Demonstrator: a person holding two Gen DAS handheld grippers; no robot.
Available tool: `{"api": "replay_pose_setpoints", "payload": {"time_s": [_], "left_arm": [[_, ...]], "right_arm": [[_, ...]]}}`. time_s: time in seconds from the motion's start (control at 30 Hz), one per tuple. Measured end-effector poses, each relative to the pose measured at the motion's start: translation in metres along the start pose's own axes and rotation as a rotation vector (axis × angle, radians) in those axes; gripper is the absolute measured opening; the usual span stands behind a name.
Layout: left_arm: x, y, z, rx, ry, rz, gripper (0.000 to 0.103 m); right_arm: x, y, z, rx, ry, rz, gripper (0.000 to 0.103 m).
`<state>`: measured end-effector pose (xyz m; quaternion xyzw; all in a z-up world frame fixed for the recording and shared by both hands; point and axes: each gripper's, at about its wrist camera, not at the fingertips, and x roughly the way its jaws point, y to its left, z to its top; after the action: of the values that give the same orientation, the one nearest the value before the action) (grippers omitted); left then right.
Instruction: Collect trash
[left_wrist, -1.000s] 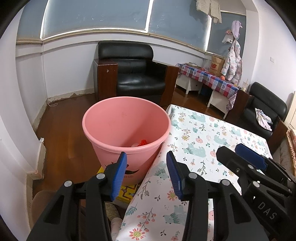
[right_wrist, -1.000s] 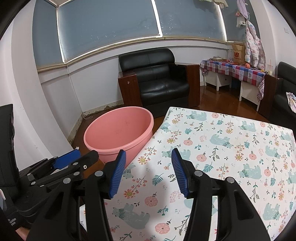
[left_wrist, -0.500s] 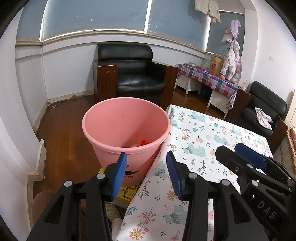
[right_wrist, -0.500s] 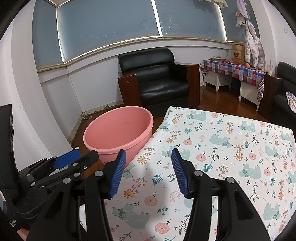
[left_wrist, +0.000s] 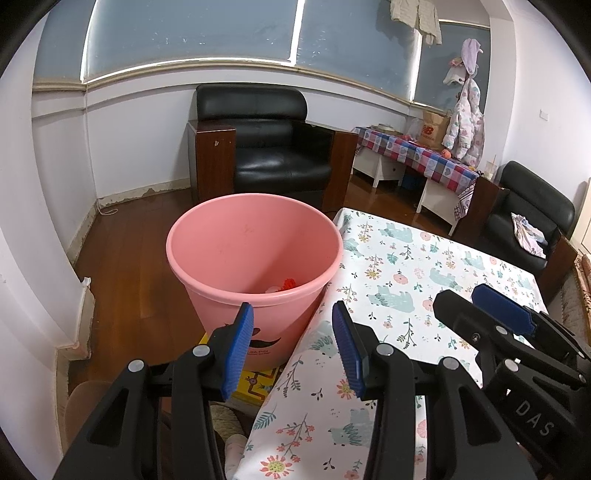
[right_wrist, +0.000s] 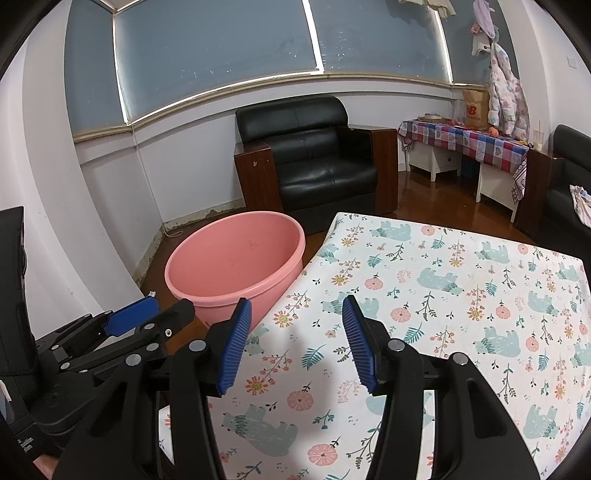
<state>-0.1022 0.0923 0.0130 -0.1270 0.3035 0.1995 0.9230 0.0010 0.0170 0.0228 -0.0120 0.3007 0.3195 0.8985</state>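
Hovering side by side over the near end of the bench (right_wrist: 461, 280), both tools are spread and pinch nothing. The left tool (left_wrist: 291, 347) points down toward the pink bucket (left_wrist: 255, 258), which stands on the floor, pressed against the bench's left edge. The right tool (right_wrist: 295, 343) hangs over the flowered cloth (right_wrist: 424, 314) just beside it.

No trash shows anywhere on the cloth in either view, so the collecting looks close to done, or the next piece lies out of sight. To do this step well, I would say each tool should scan the cloth and the floor beside the bucket before moving, then approach any scrap from above with its blades wide.

What trash can be seen sits deep in the bucket: a small crumpled red-orange scrap (left_wrist: 289, 283) with a pale bit (left_wrist: 273, 288) next to it, low against the near wall and partly hidden by the rim. From the right wrist view the bucket's bottom cannot be seen at all. A drop should be made over the middle of the bucket's mouth, clear of the rim.
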Motion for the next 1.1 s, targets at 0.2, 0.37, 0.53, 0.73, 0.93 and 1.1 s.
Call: {"api": "replay_pose_setpoints", "payload": {"time_s": [0.2, 0.37, 0.53, 0.73, 0.93, 1.1], "left_arm": [[0.0008, 0.0000, -0.0001, 0.001, 0.001, 0.001, 0.044], [0.0007, -0.0016, -0.0005, 0.001, 0.001, 0.001, 0.044], [0.0006, -0.0023, -0.0005, 0.002, 0.001, 0.001, 0.044], [0.0033, 0.0020, -0.0024, 0.005, 0.006, 0.002, 0.044], [0.0068, 0.0017, -0.0056, 0.004, 0.007, 0.012, 0.044], [0.0072, 0.0034, -0.0067, 0.009, 0.001, 0.020, 0.044]], "right_arm": [[0.0002, 0.0002, 0.0000, 0.000, 0.001, 0.000, 0.052], [0.0003, 0.0004, 0.0000, 0.000, 0.000, -0.001, 0.052], [0.0003, 0.0004, 0.0000, 0.001, 0.001, 0.000, 0.052], [-0.0004, -0.0009, -0.0006, 0.001, 0.001, 0.000, 0.052], [-0.0004, -0.0022, -0.0018, 0.004, 0.004, 0.000, 0.052], [0.0010, -0.0059, -0.0035, 0.014, 0.009, 0.002, 0.052]]}}
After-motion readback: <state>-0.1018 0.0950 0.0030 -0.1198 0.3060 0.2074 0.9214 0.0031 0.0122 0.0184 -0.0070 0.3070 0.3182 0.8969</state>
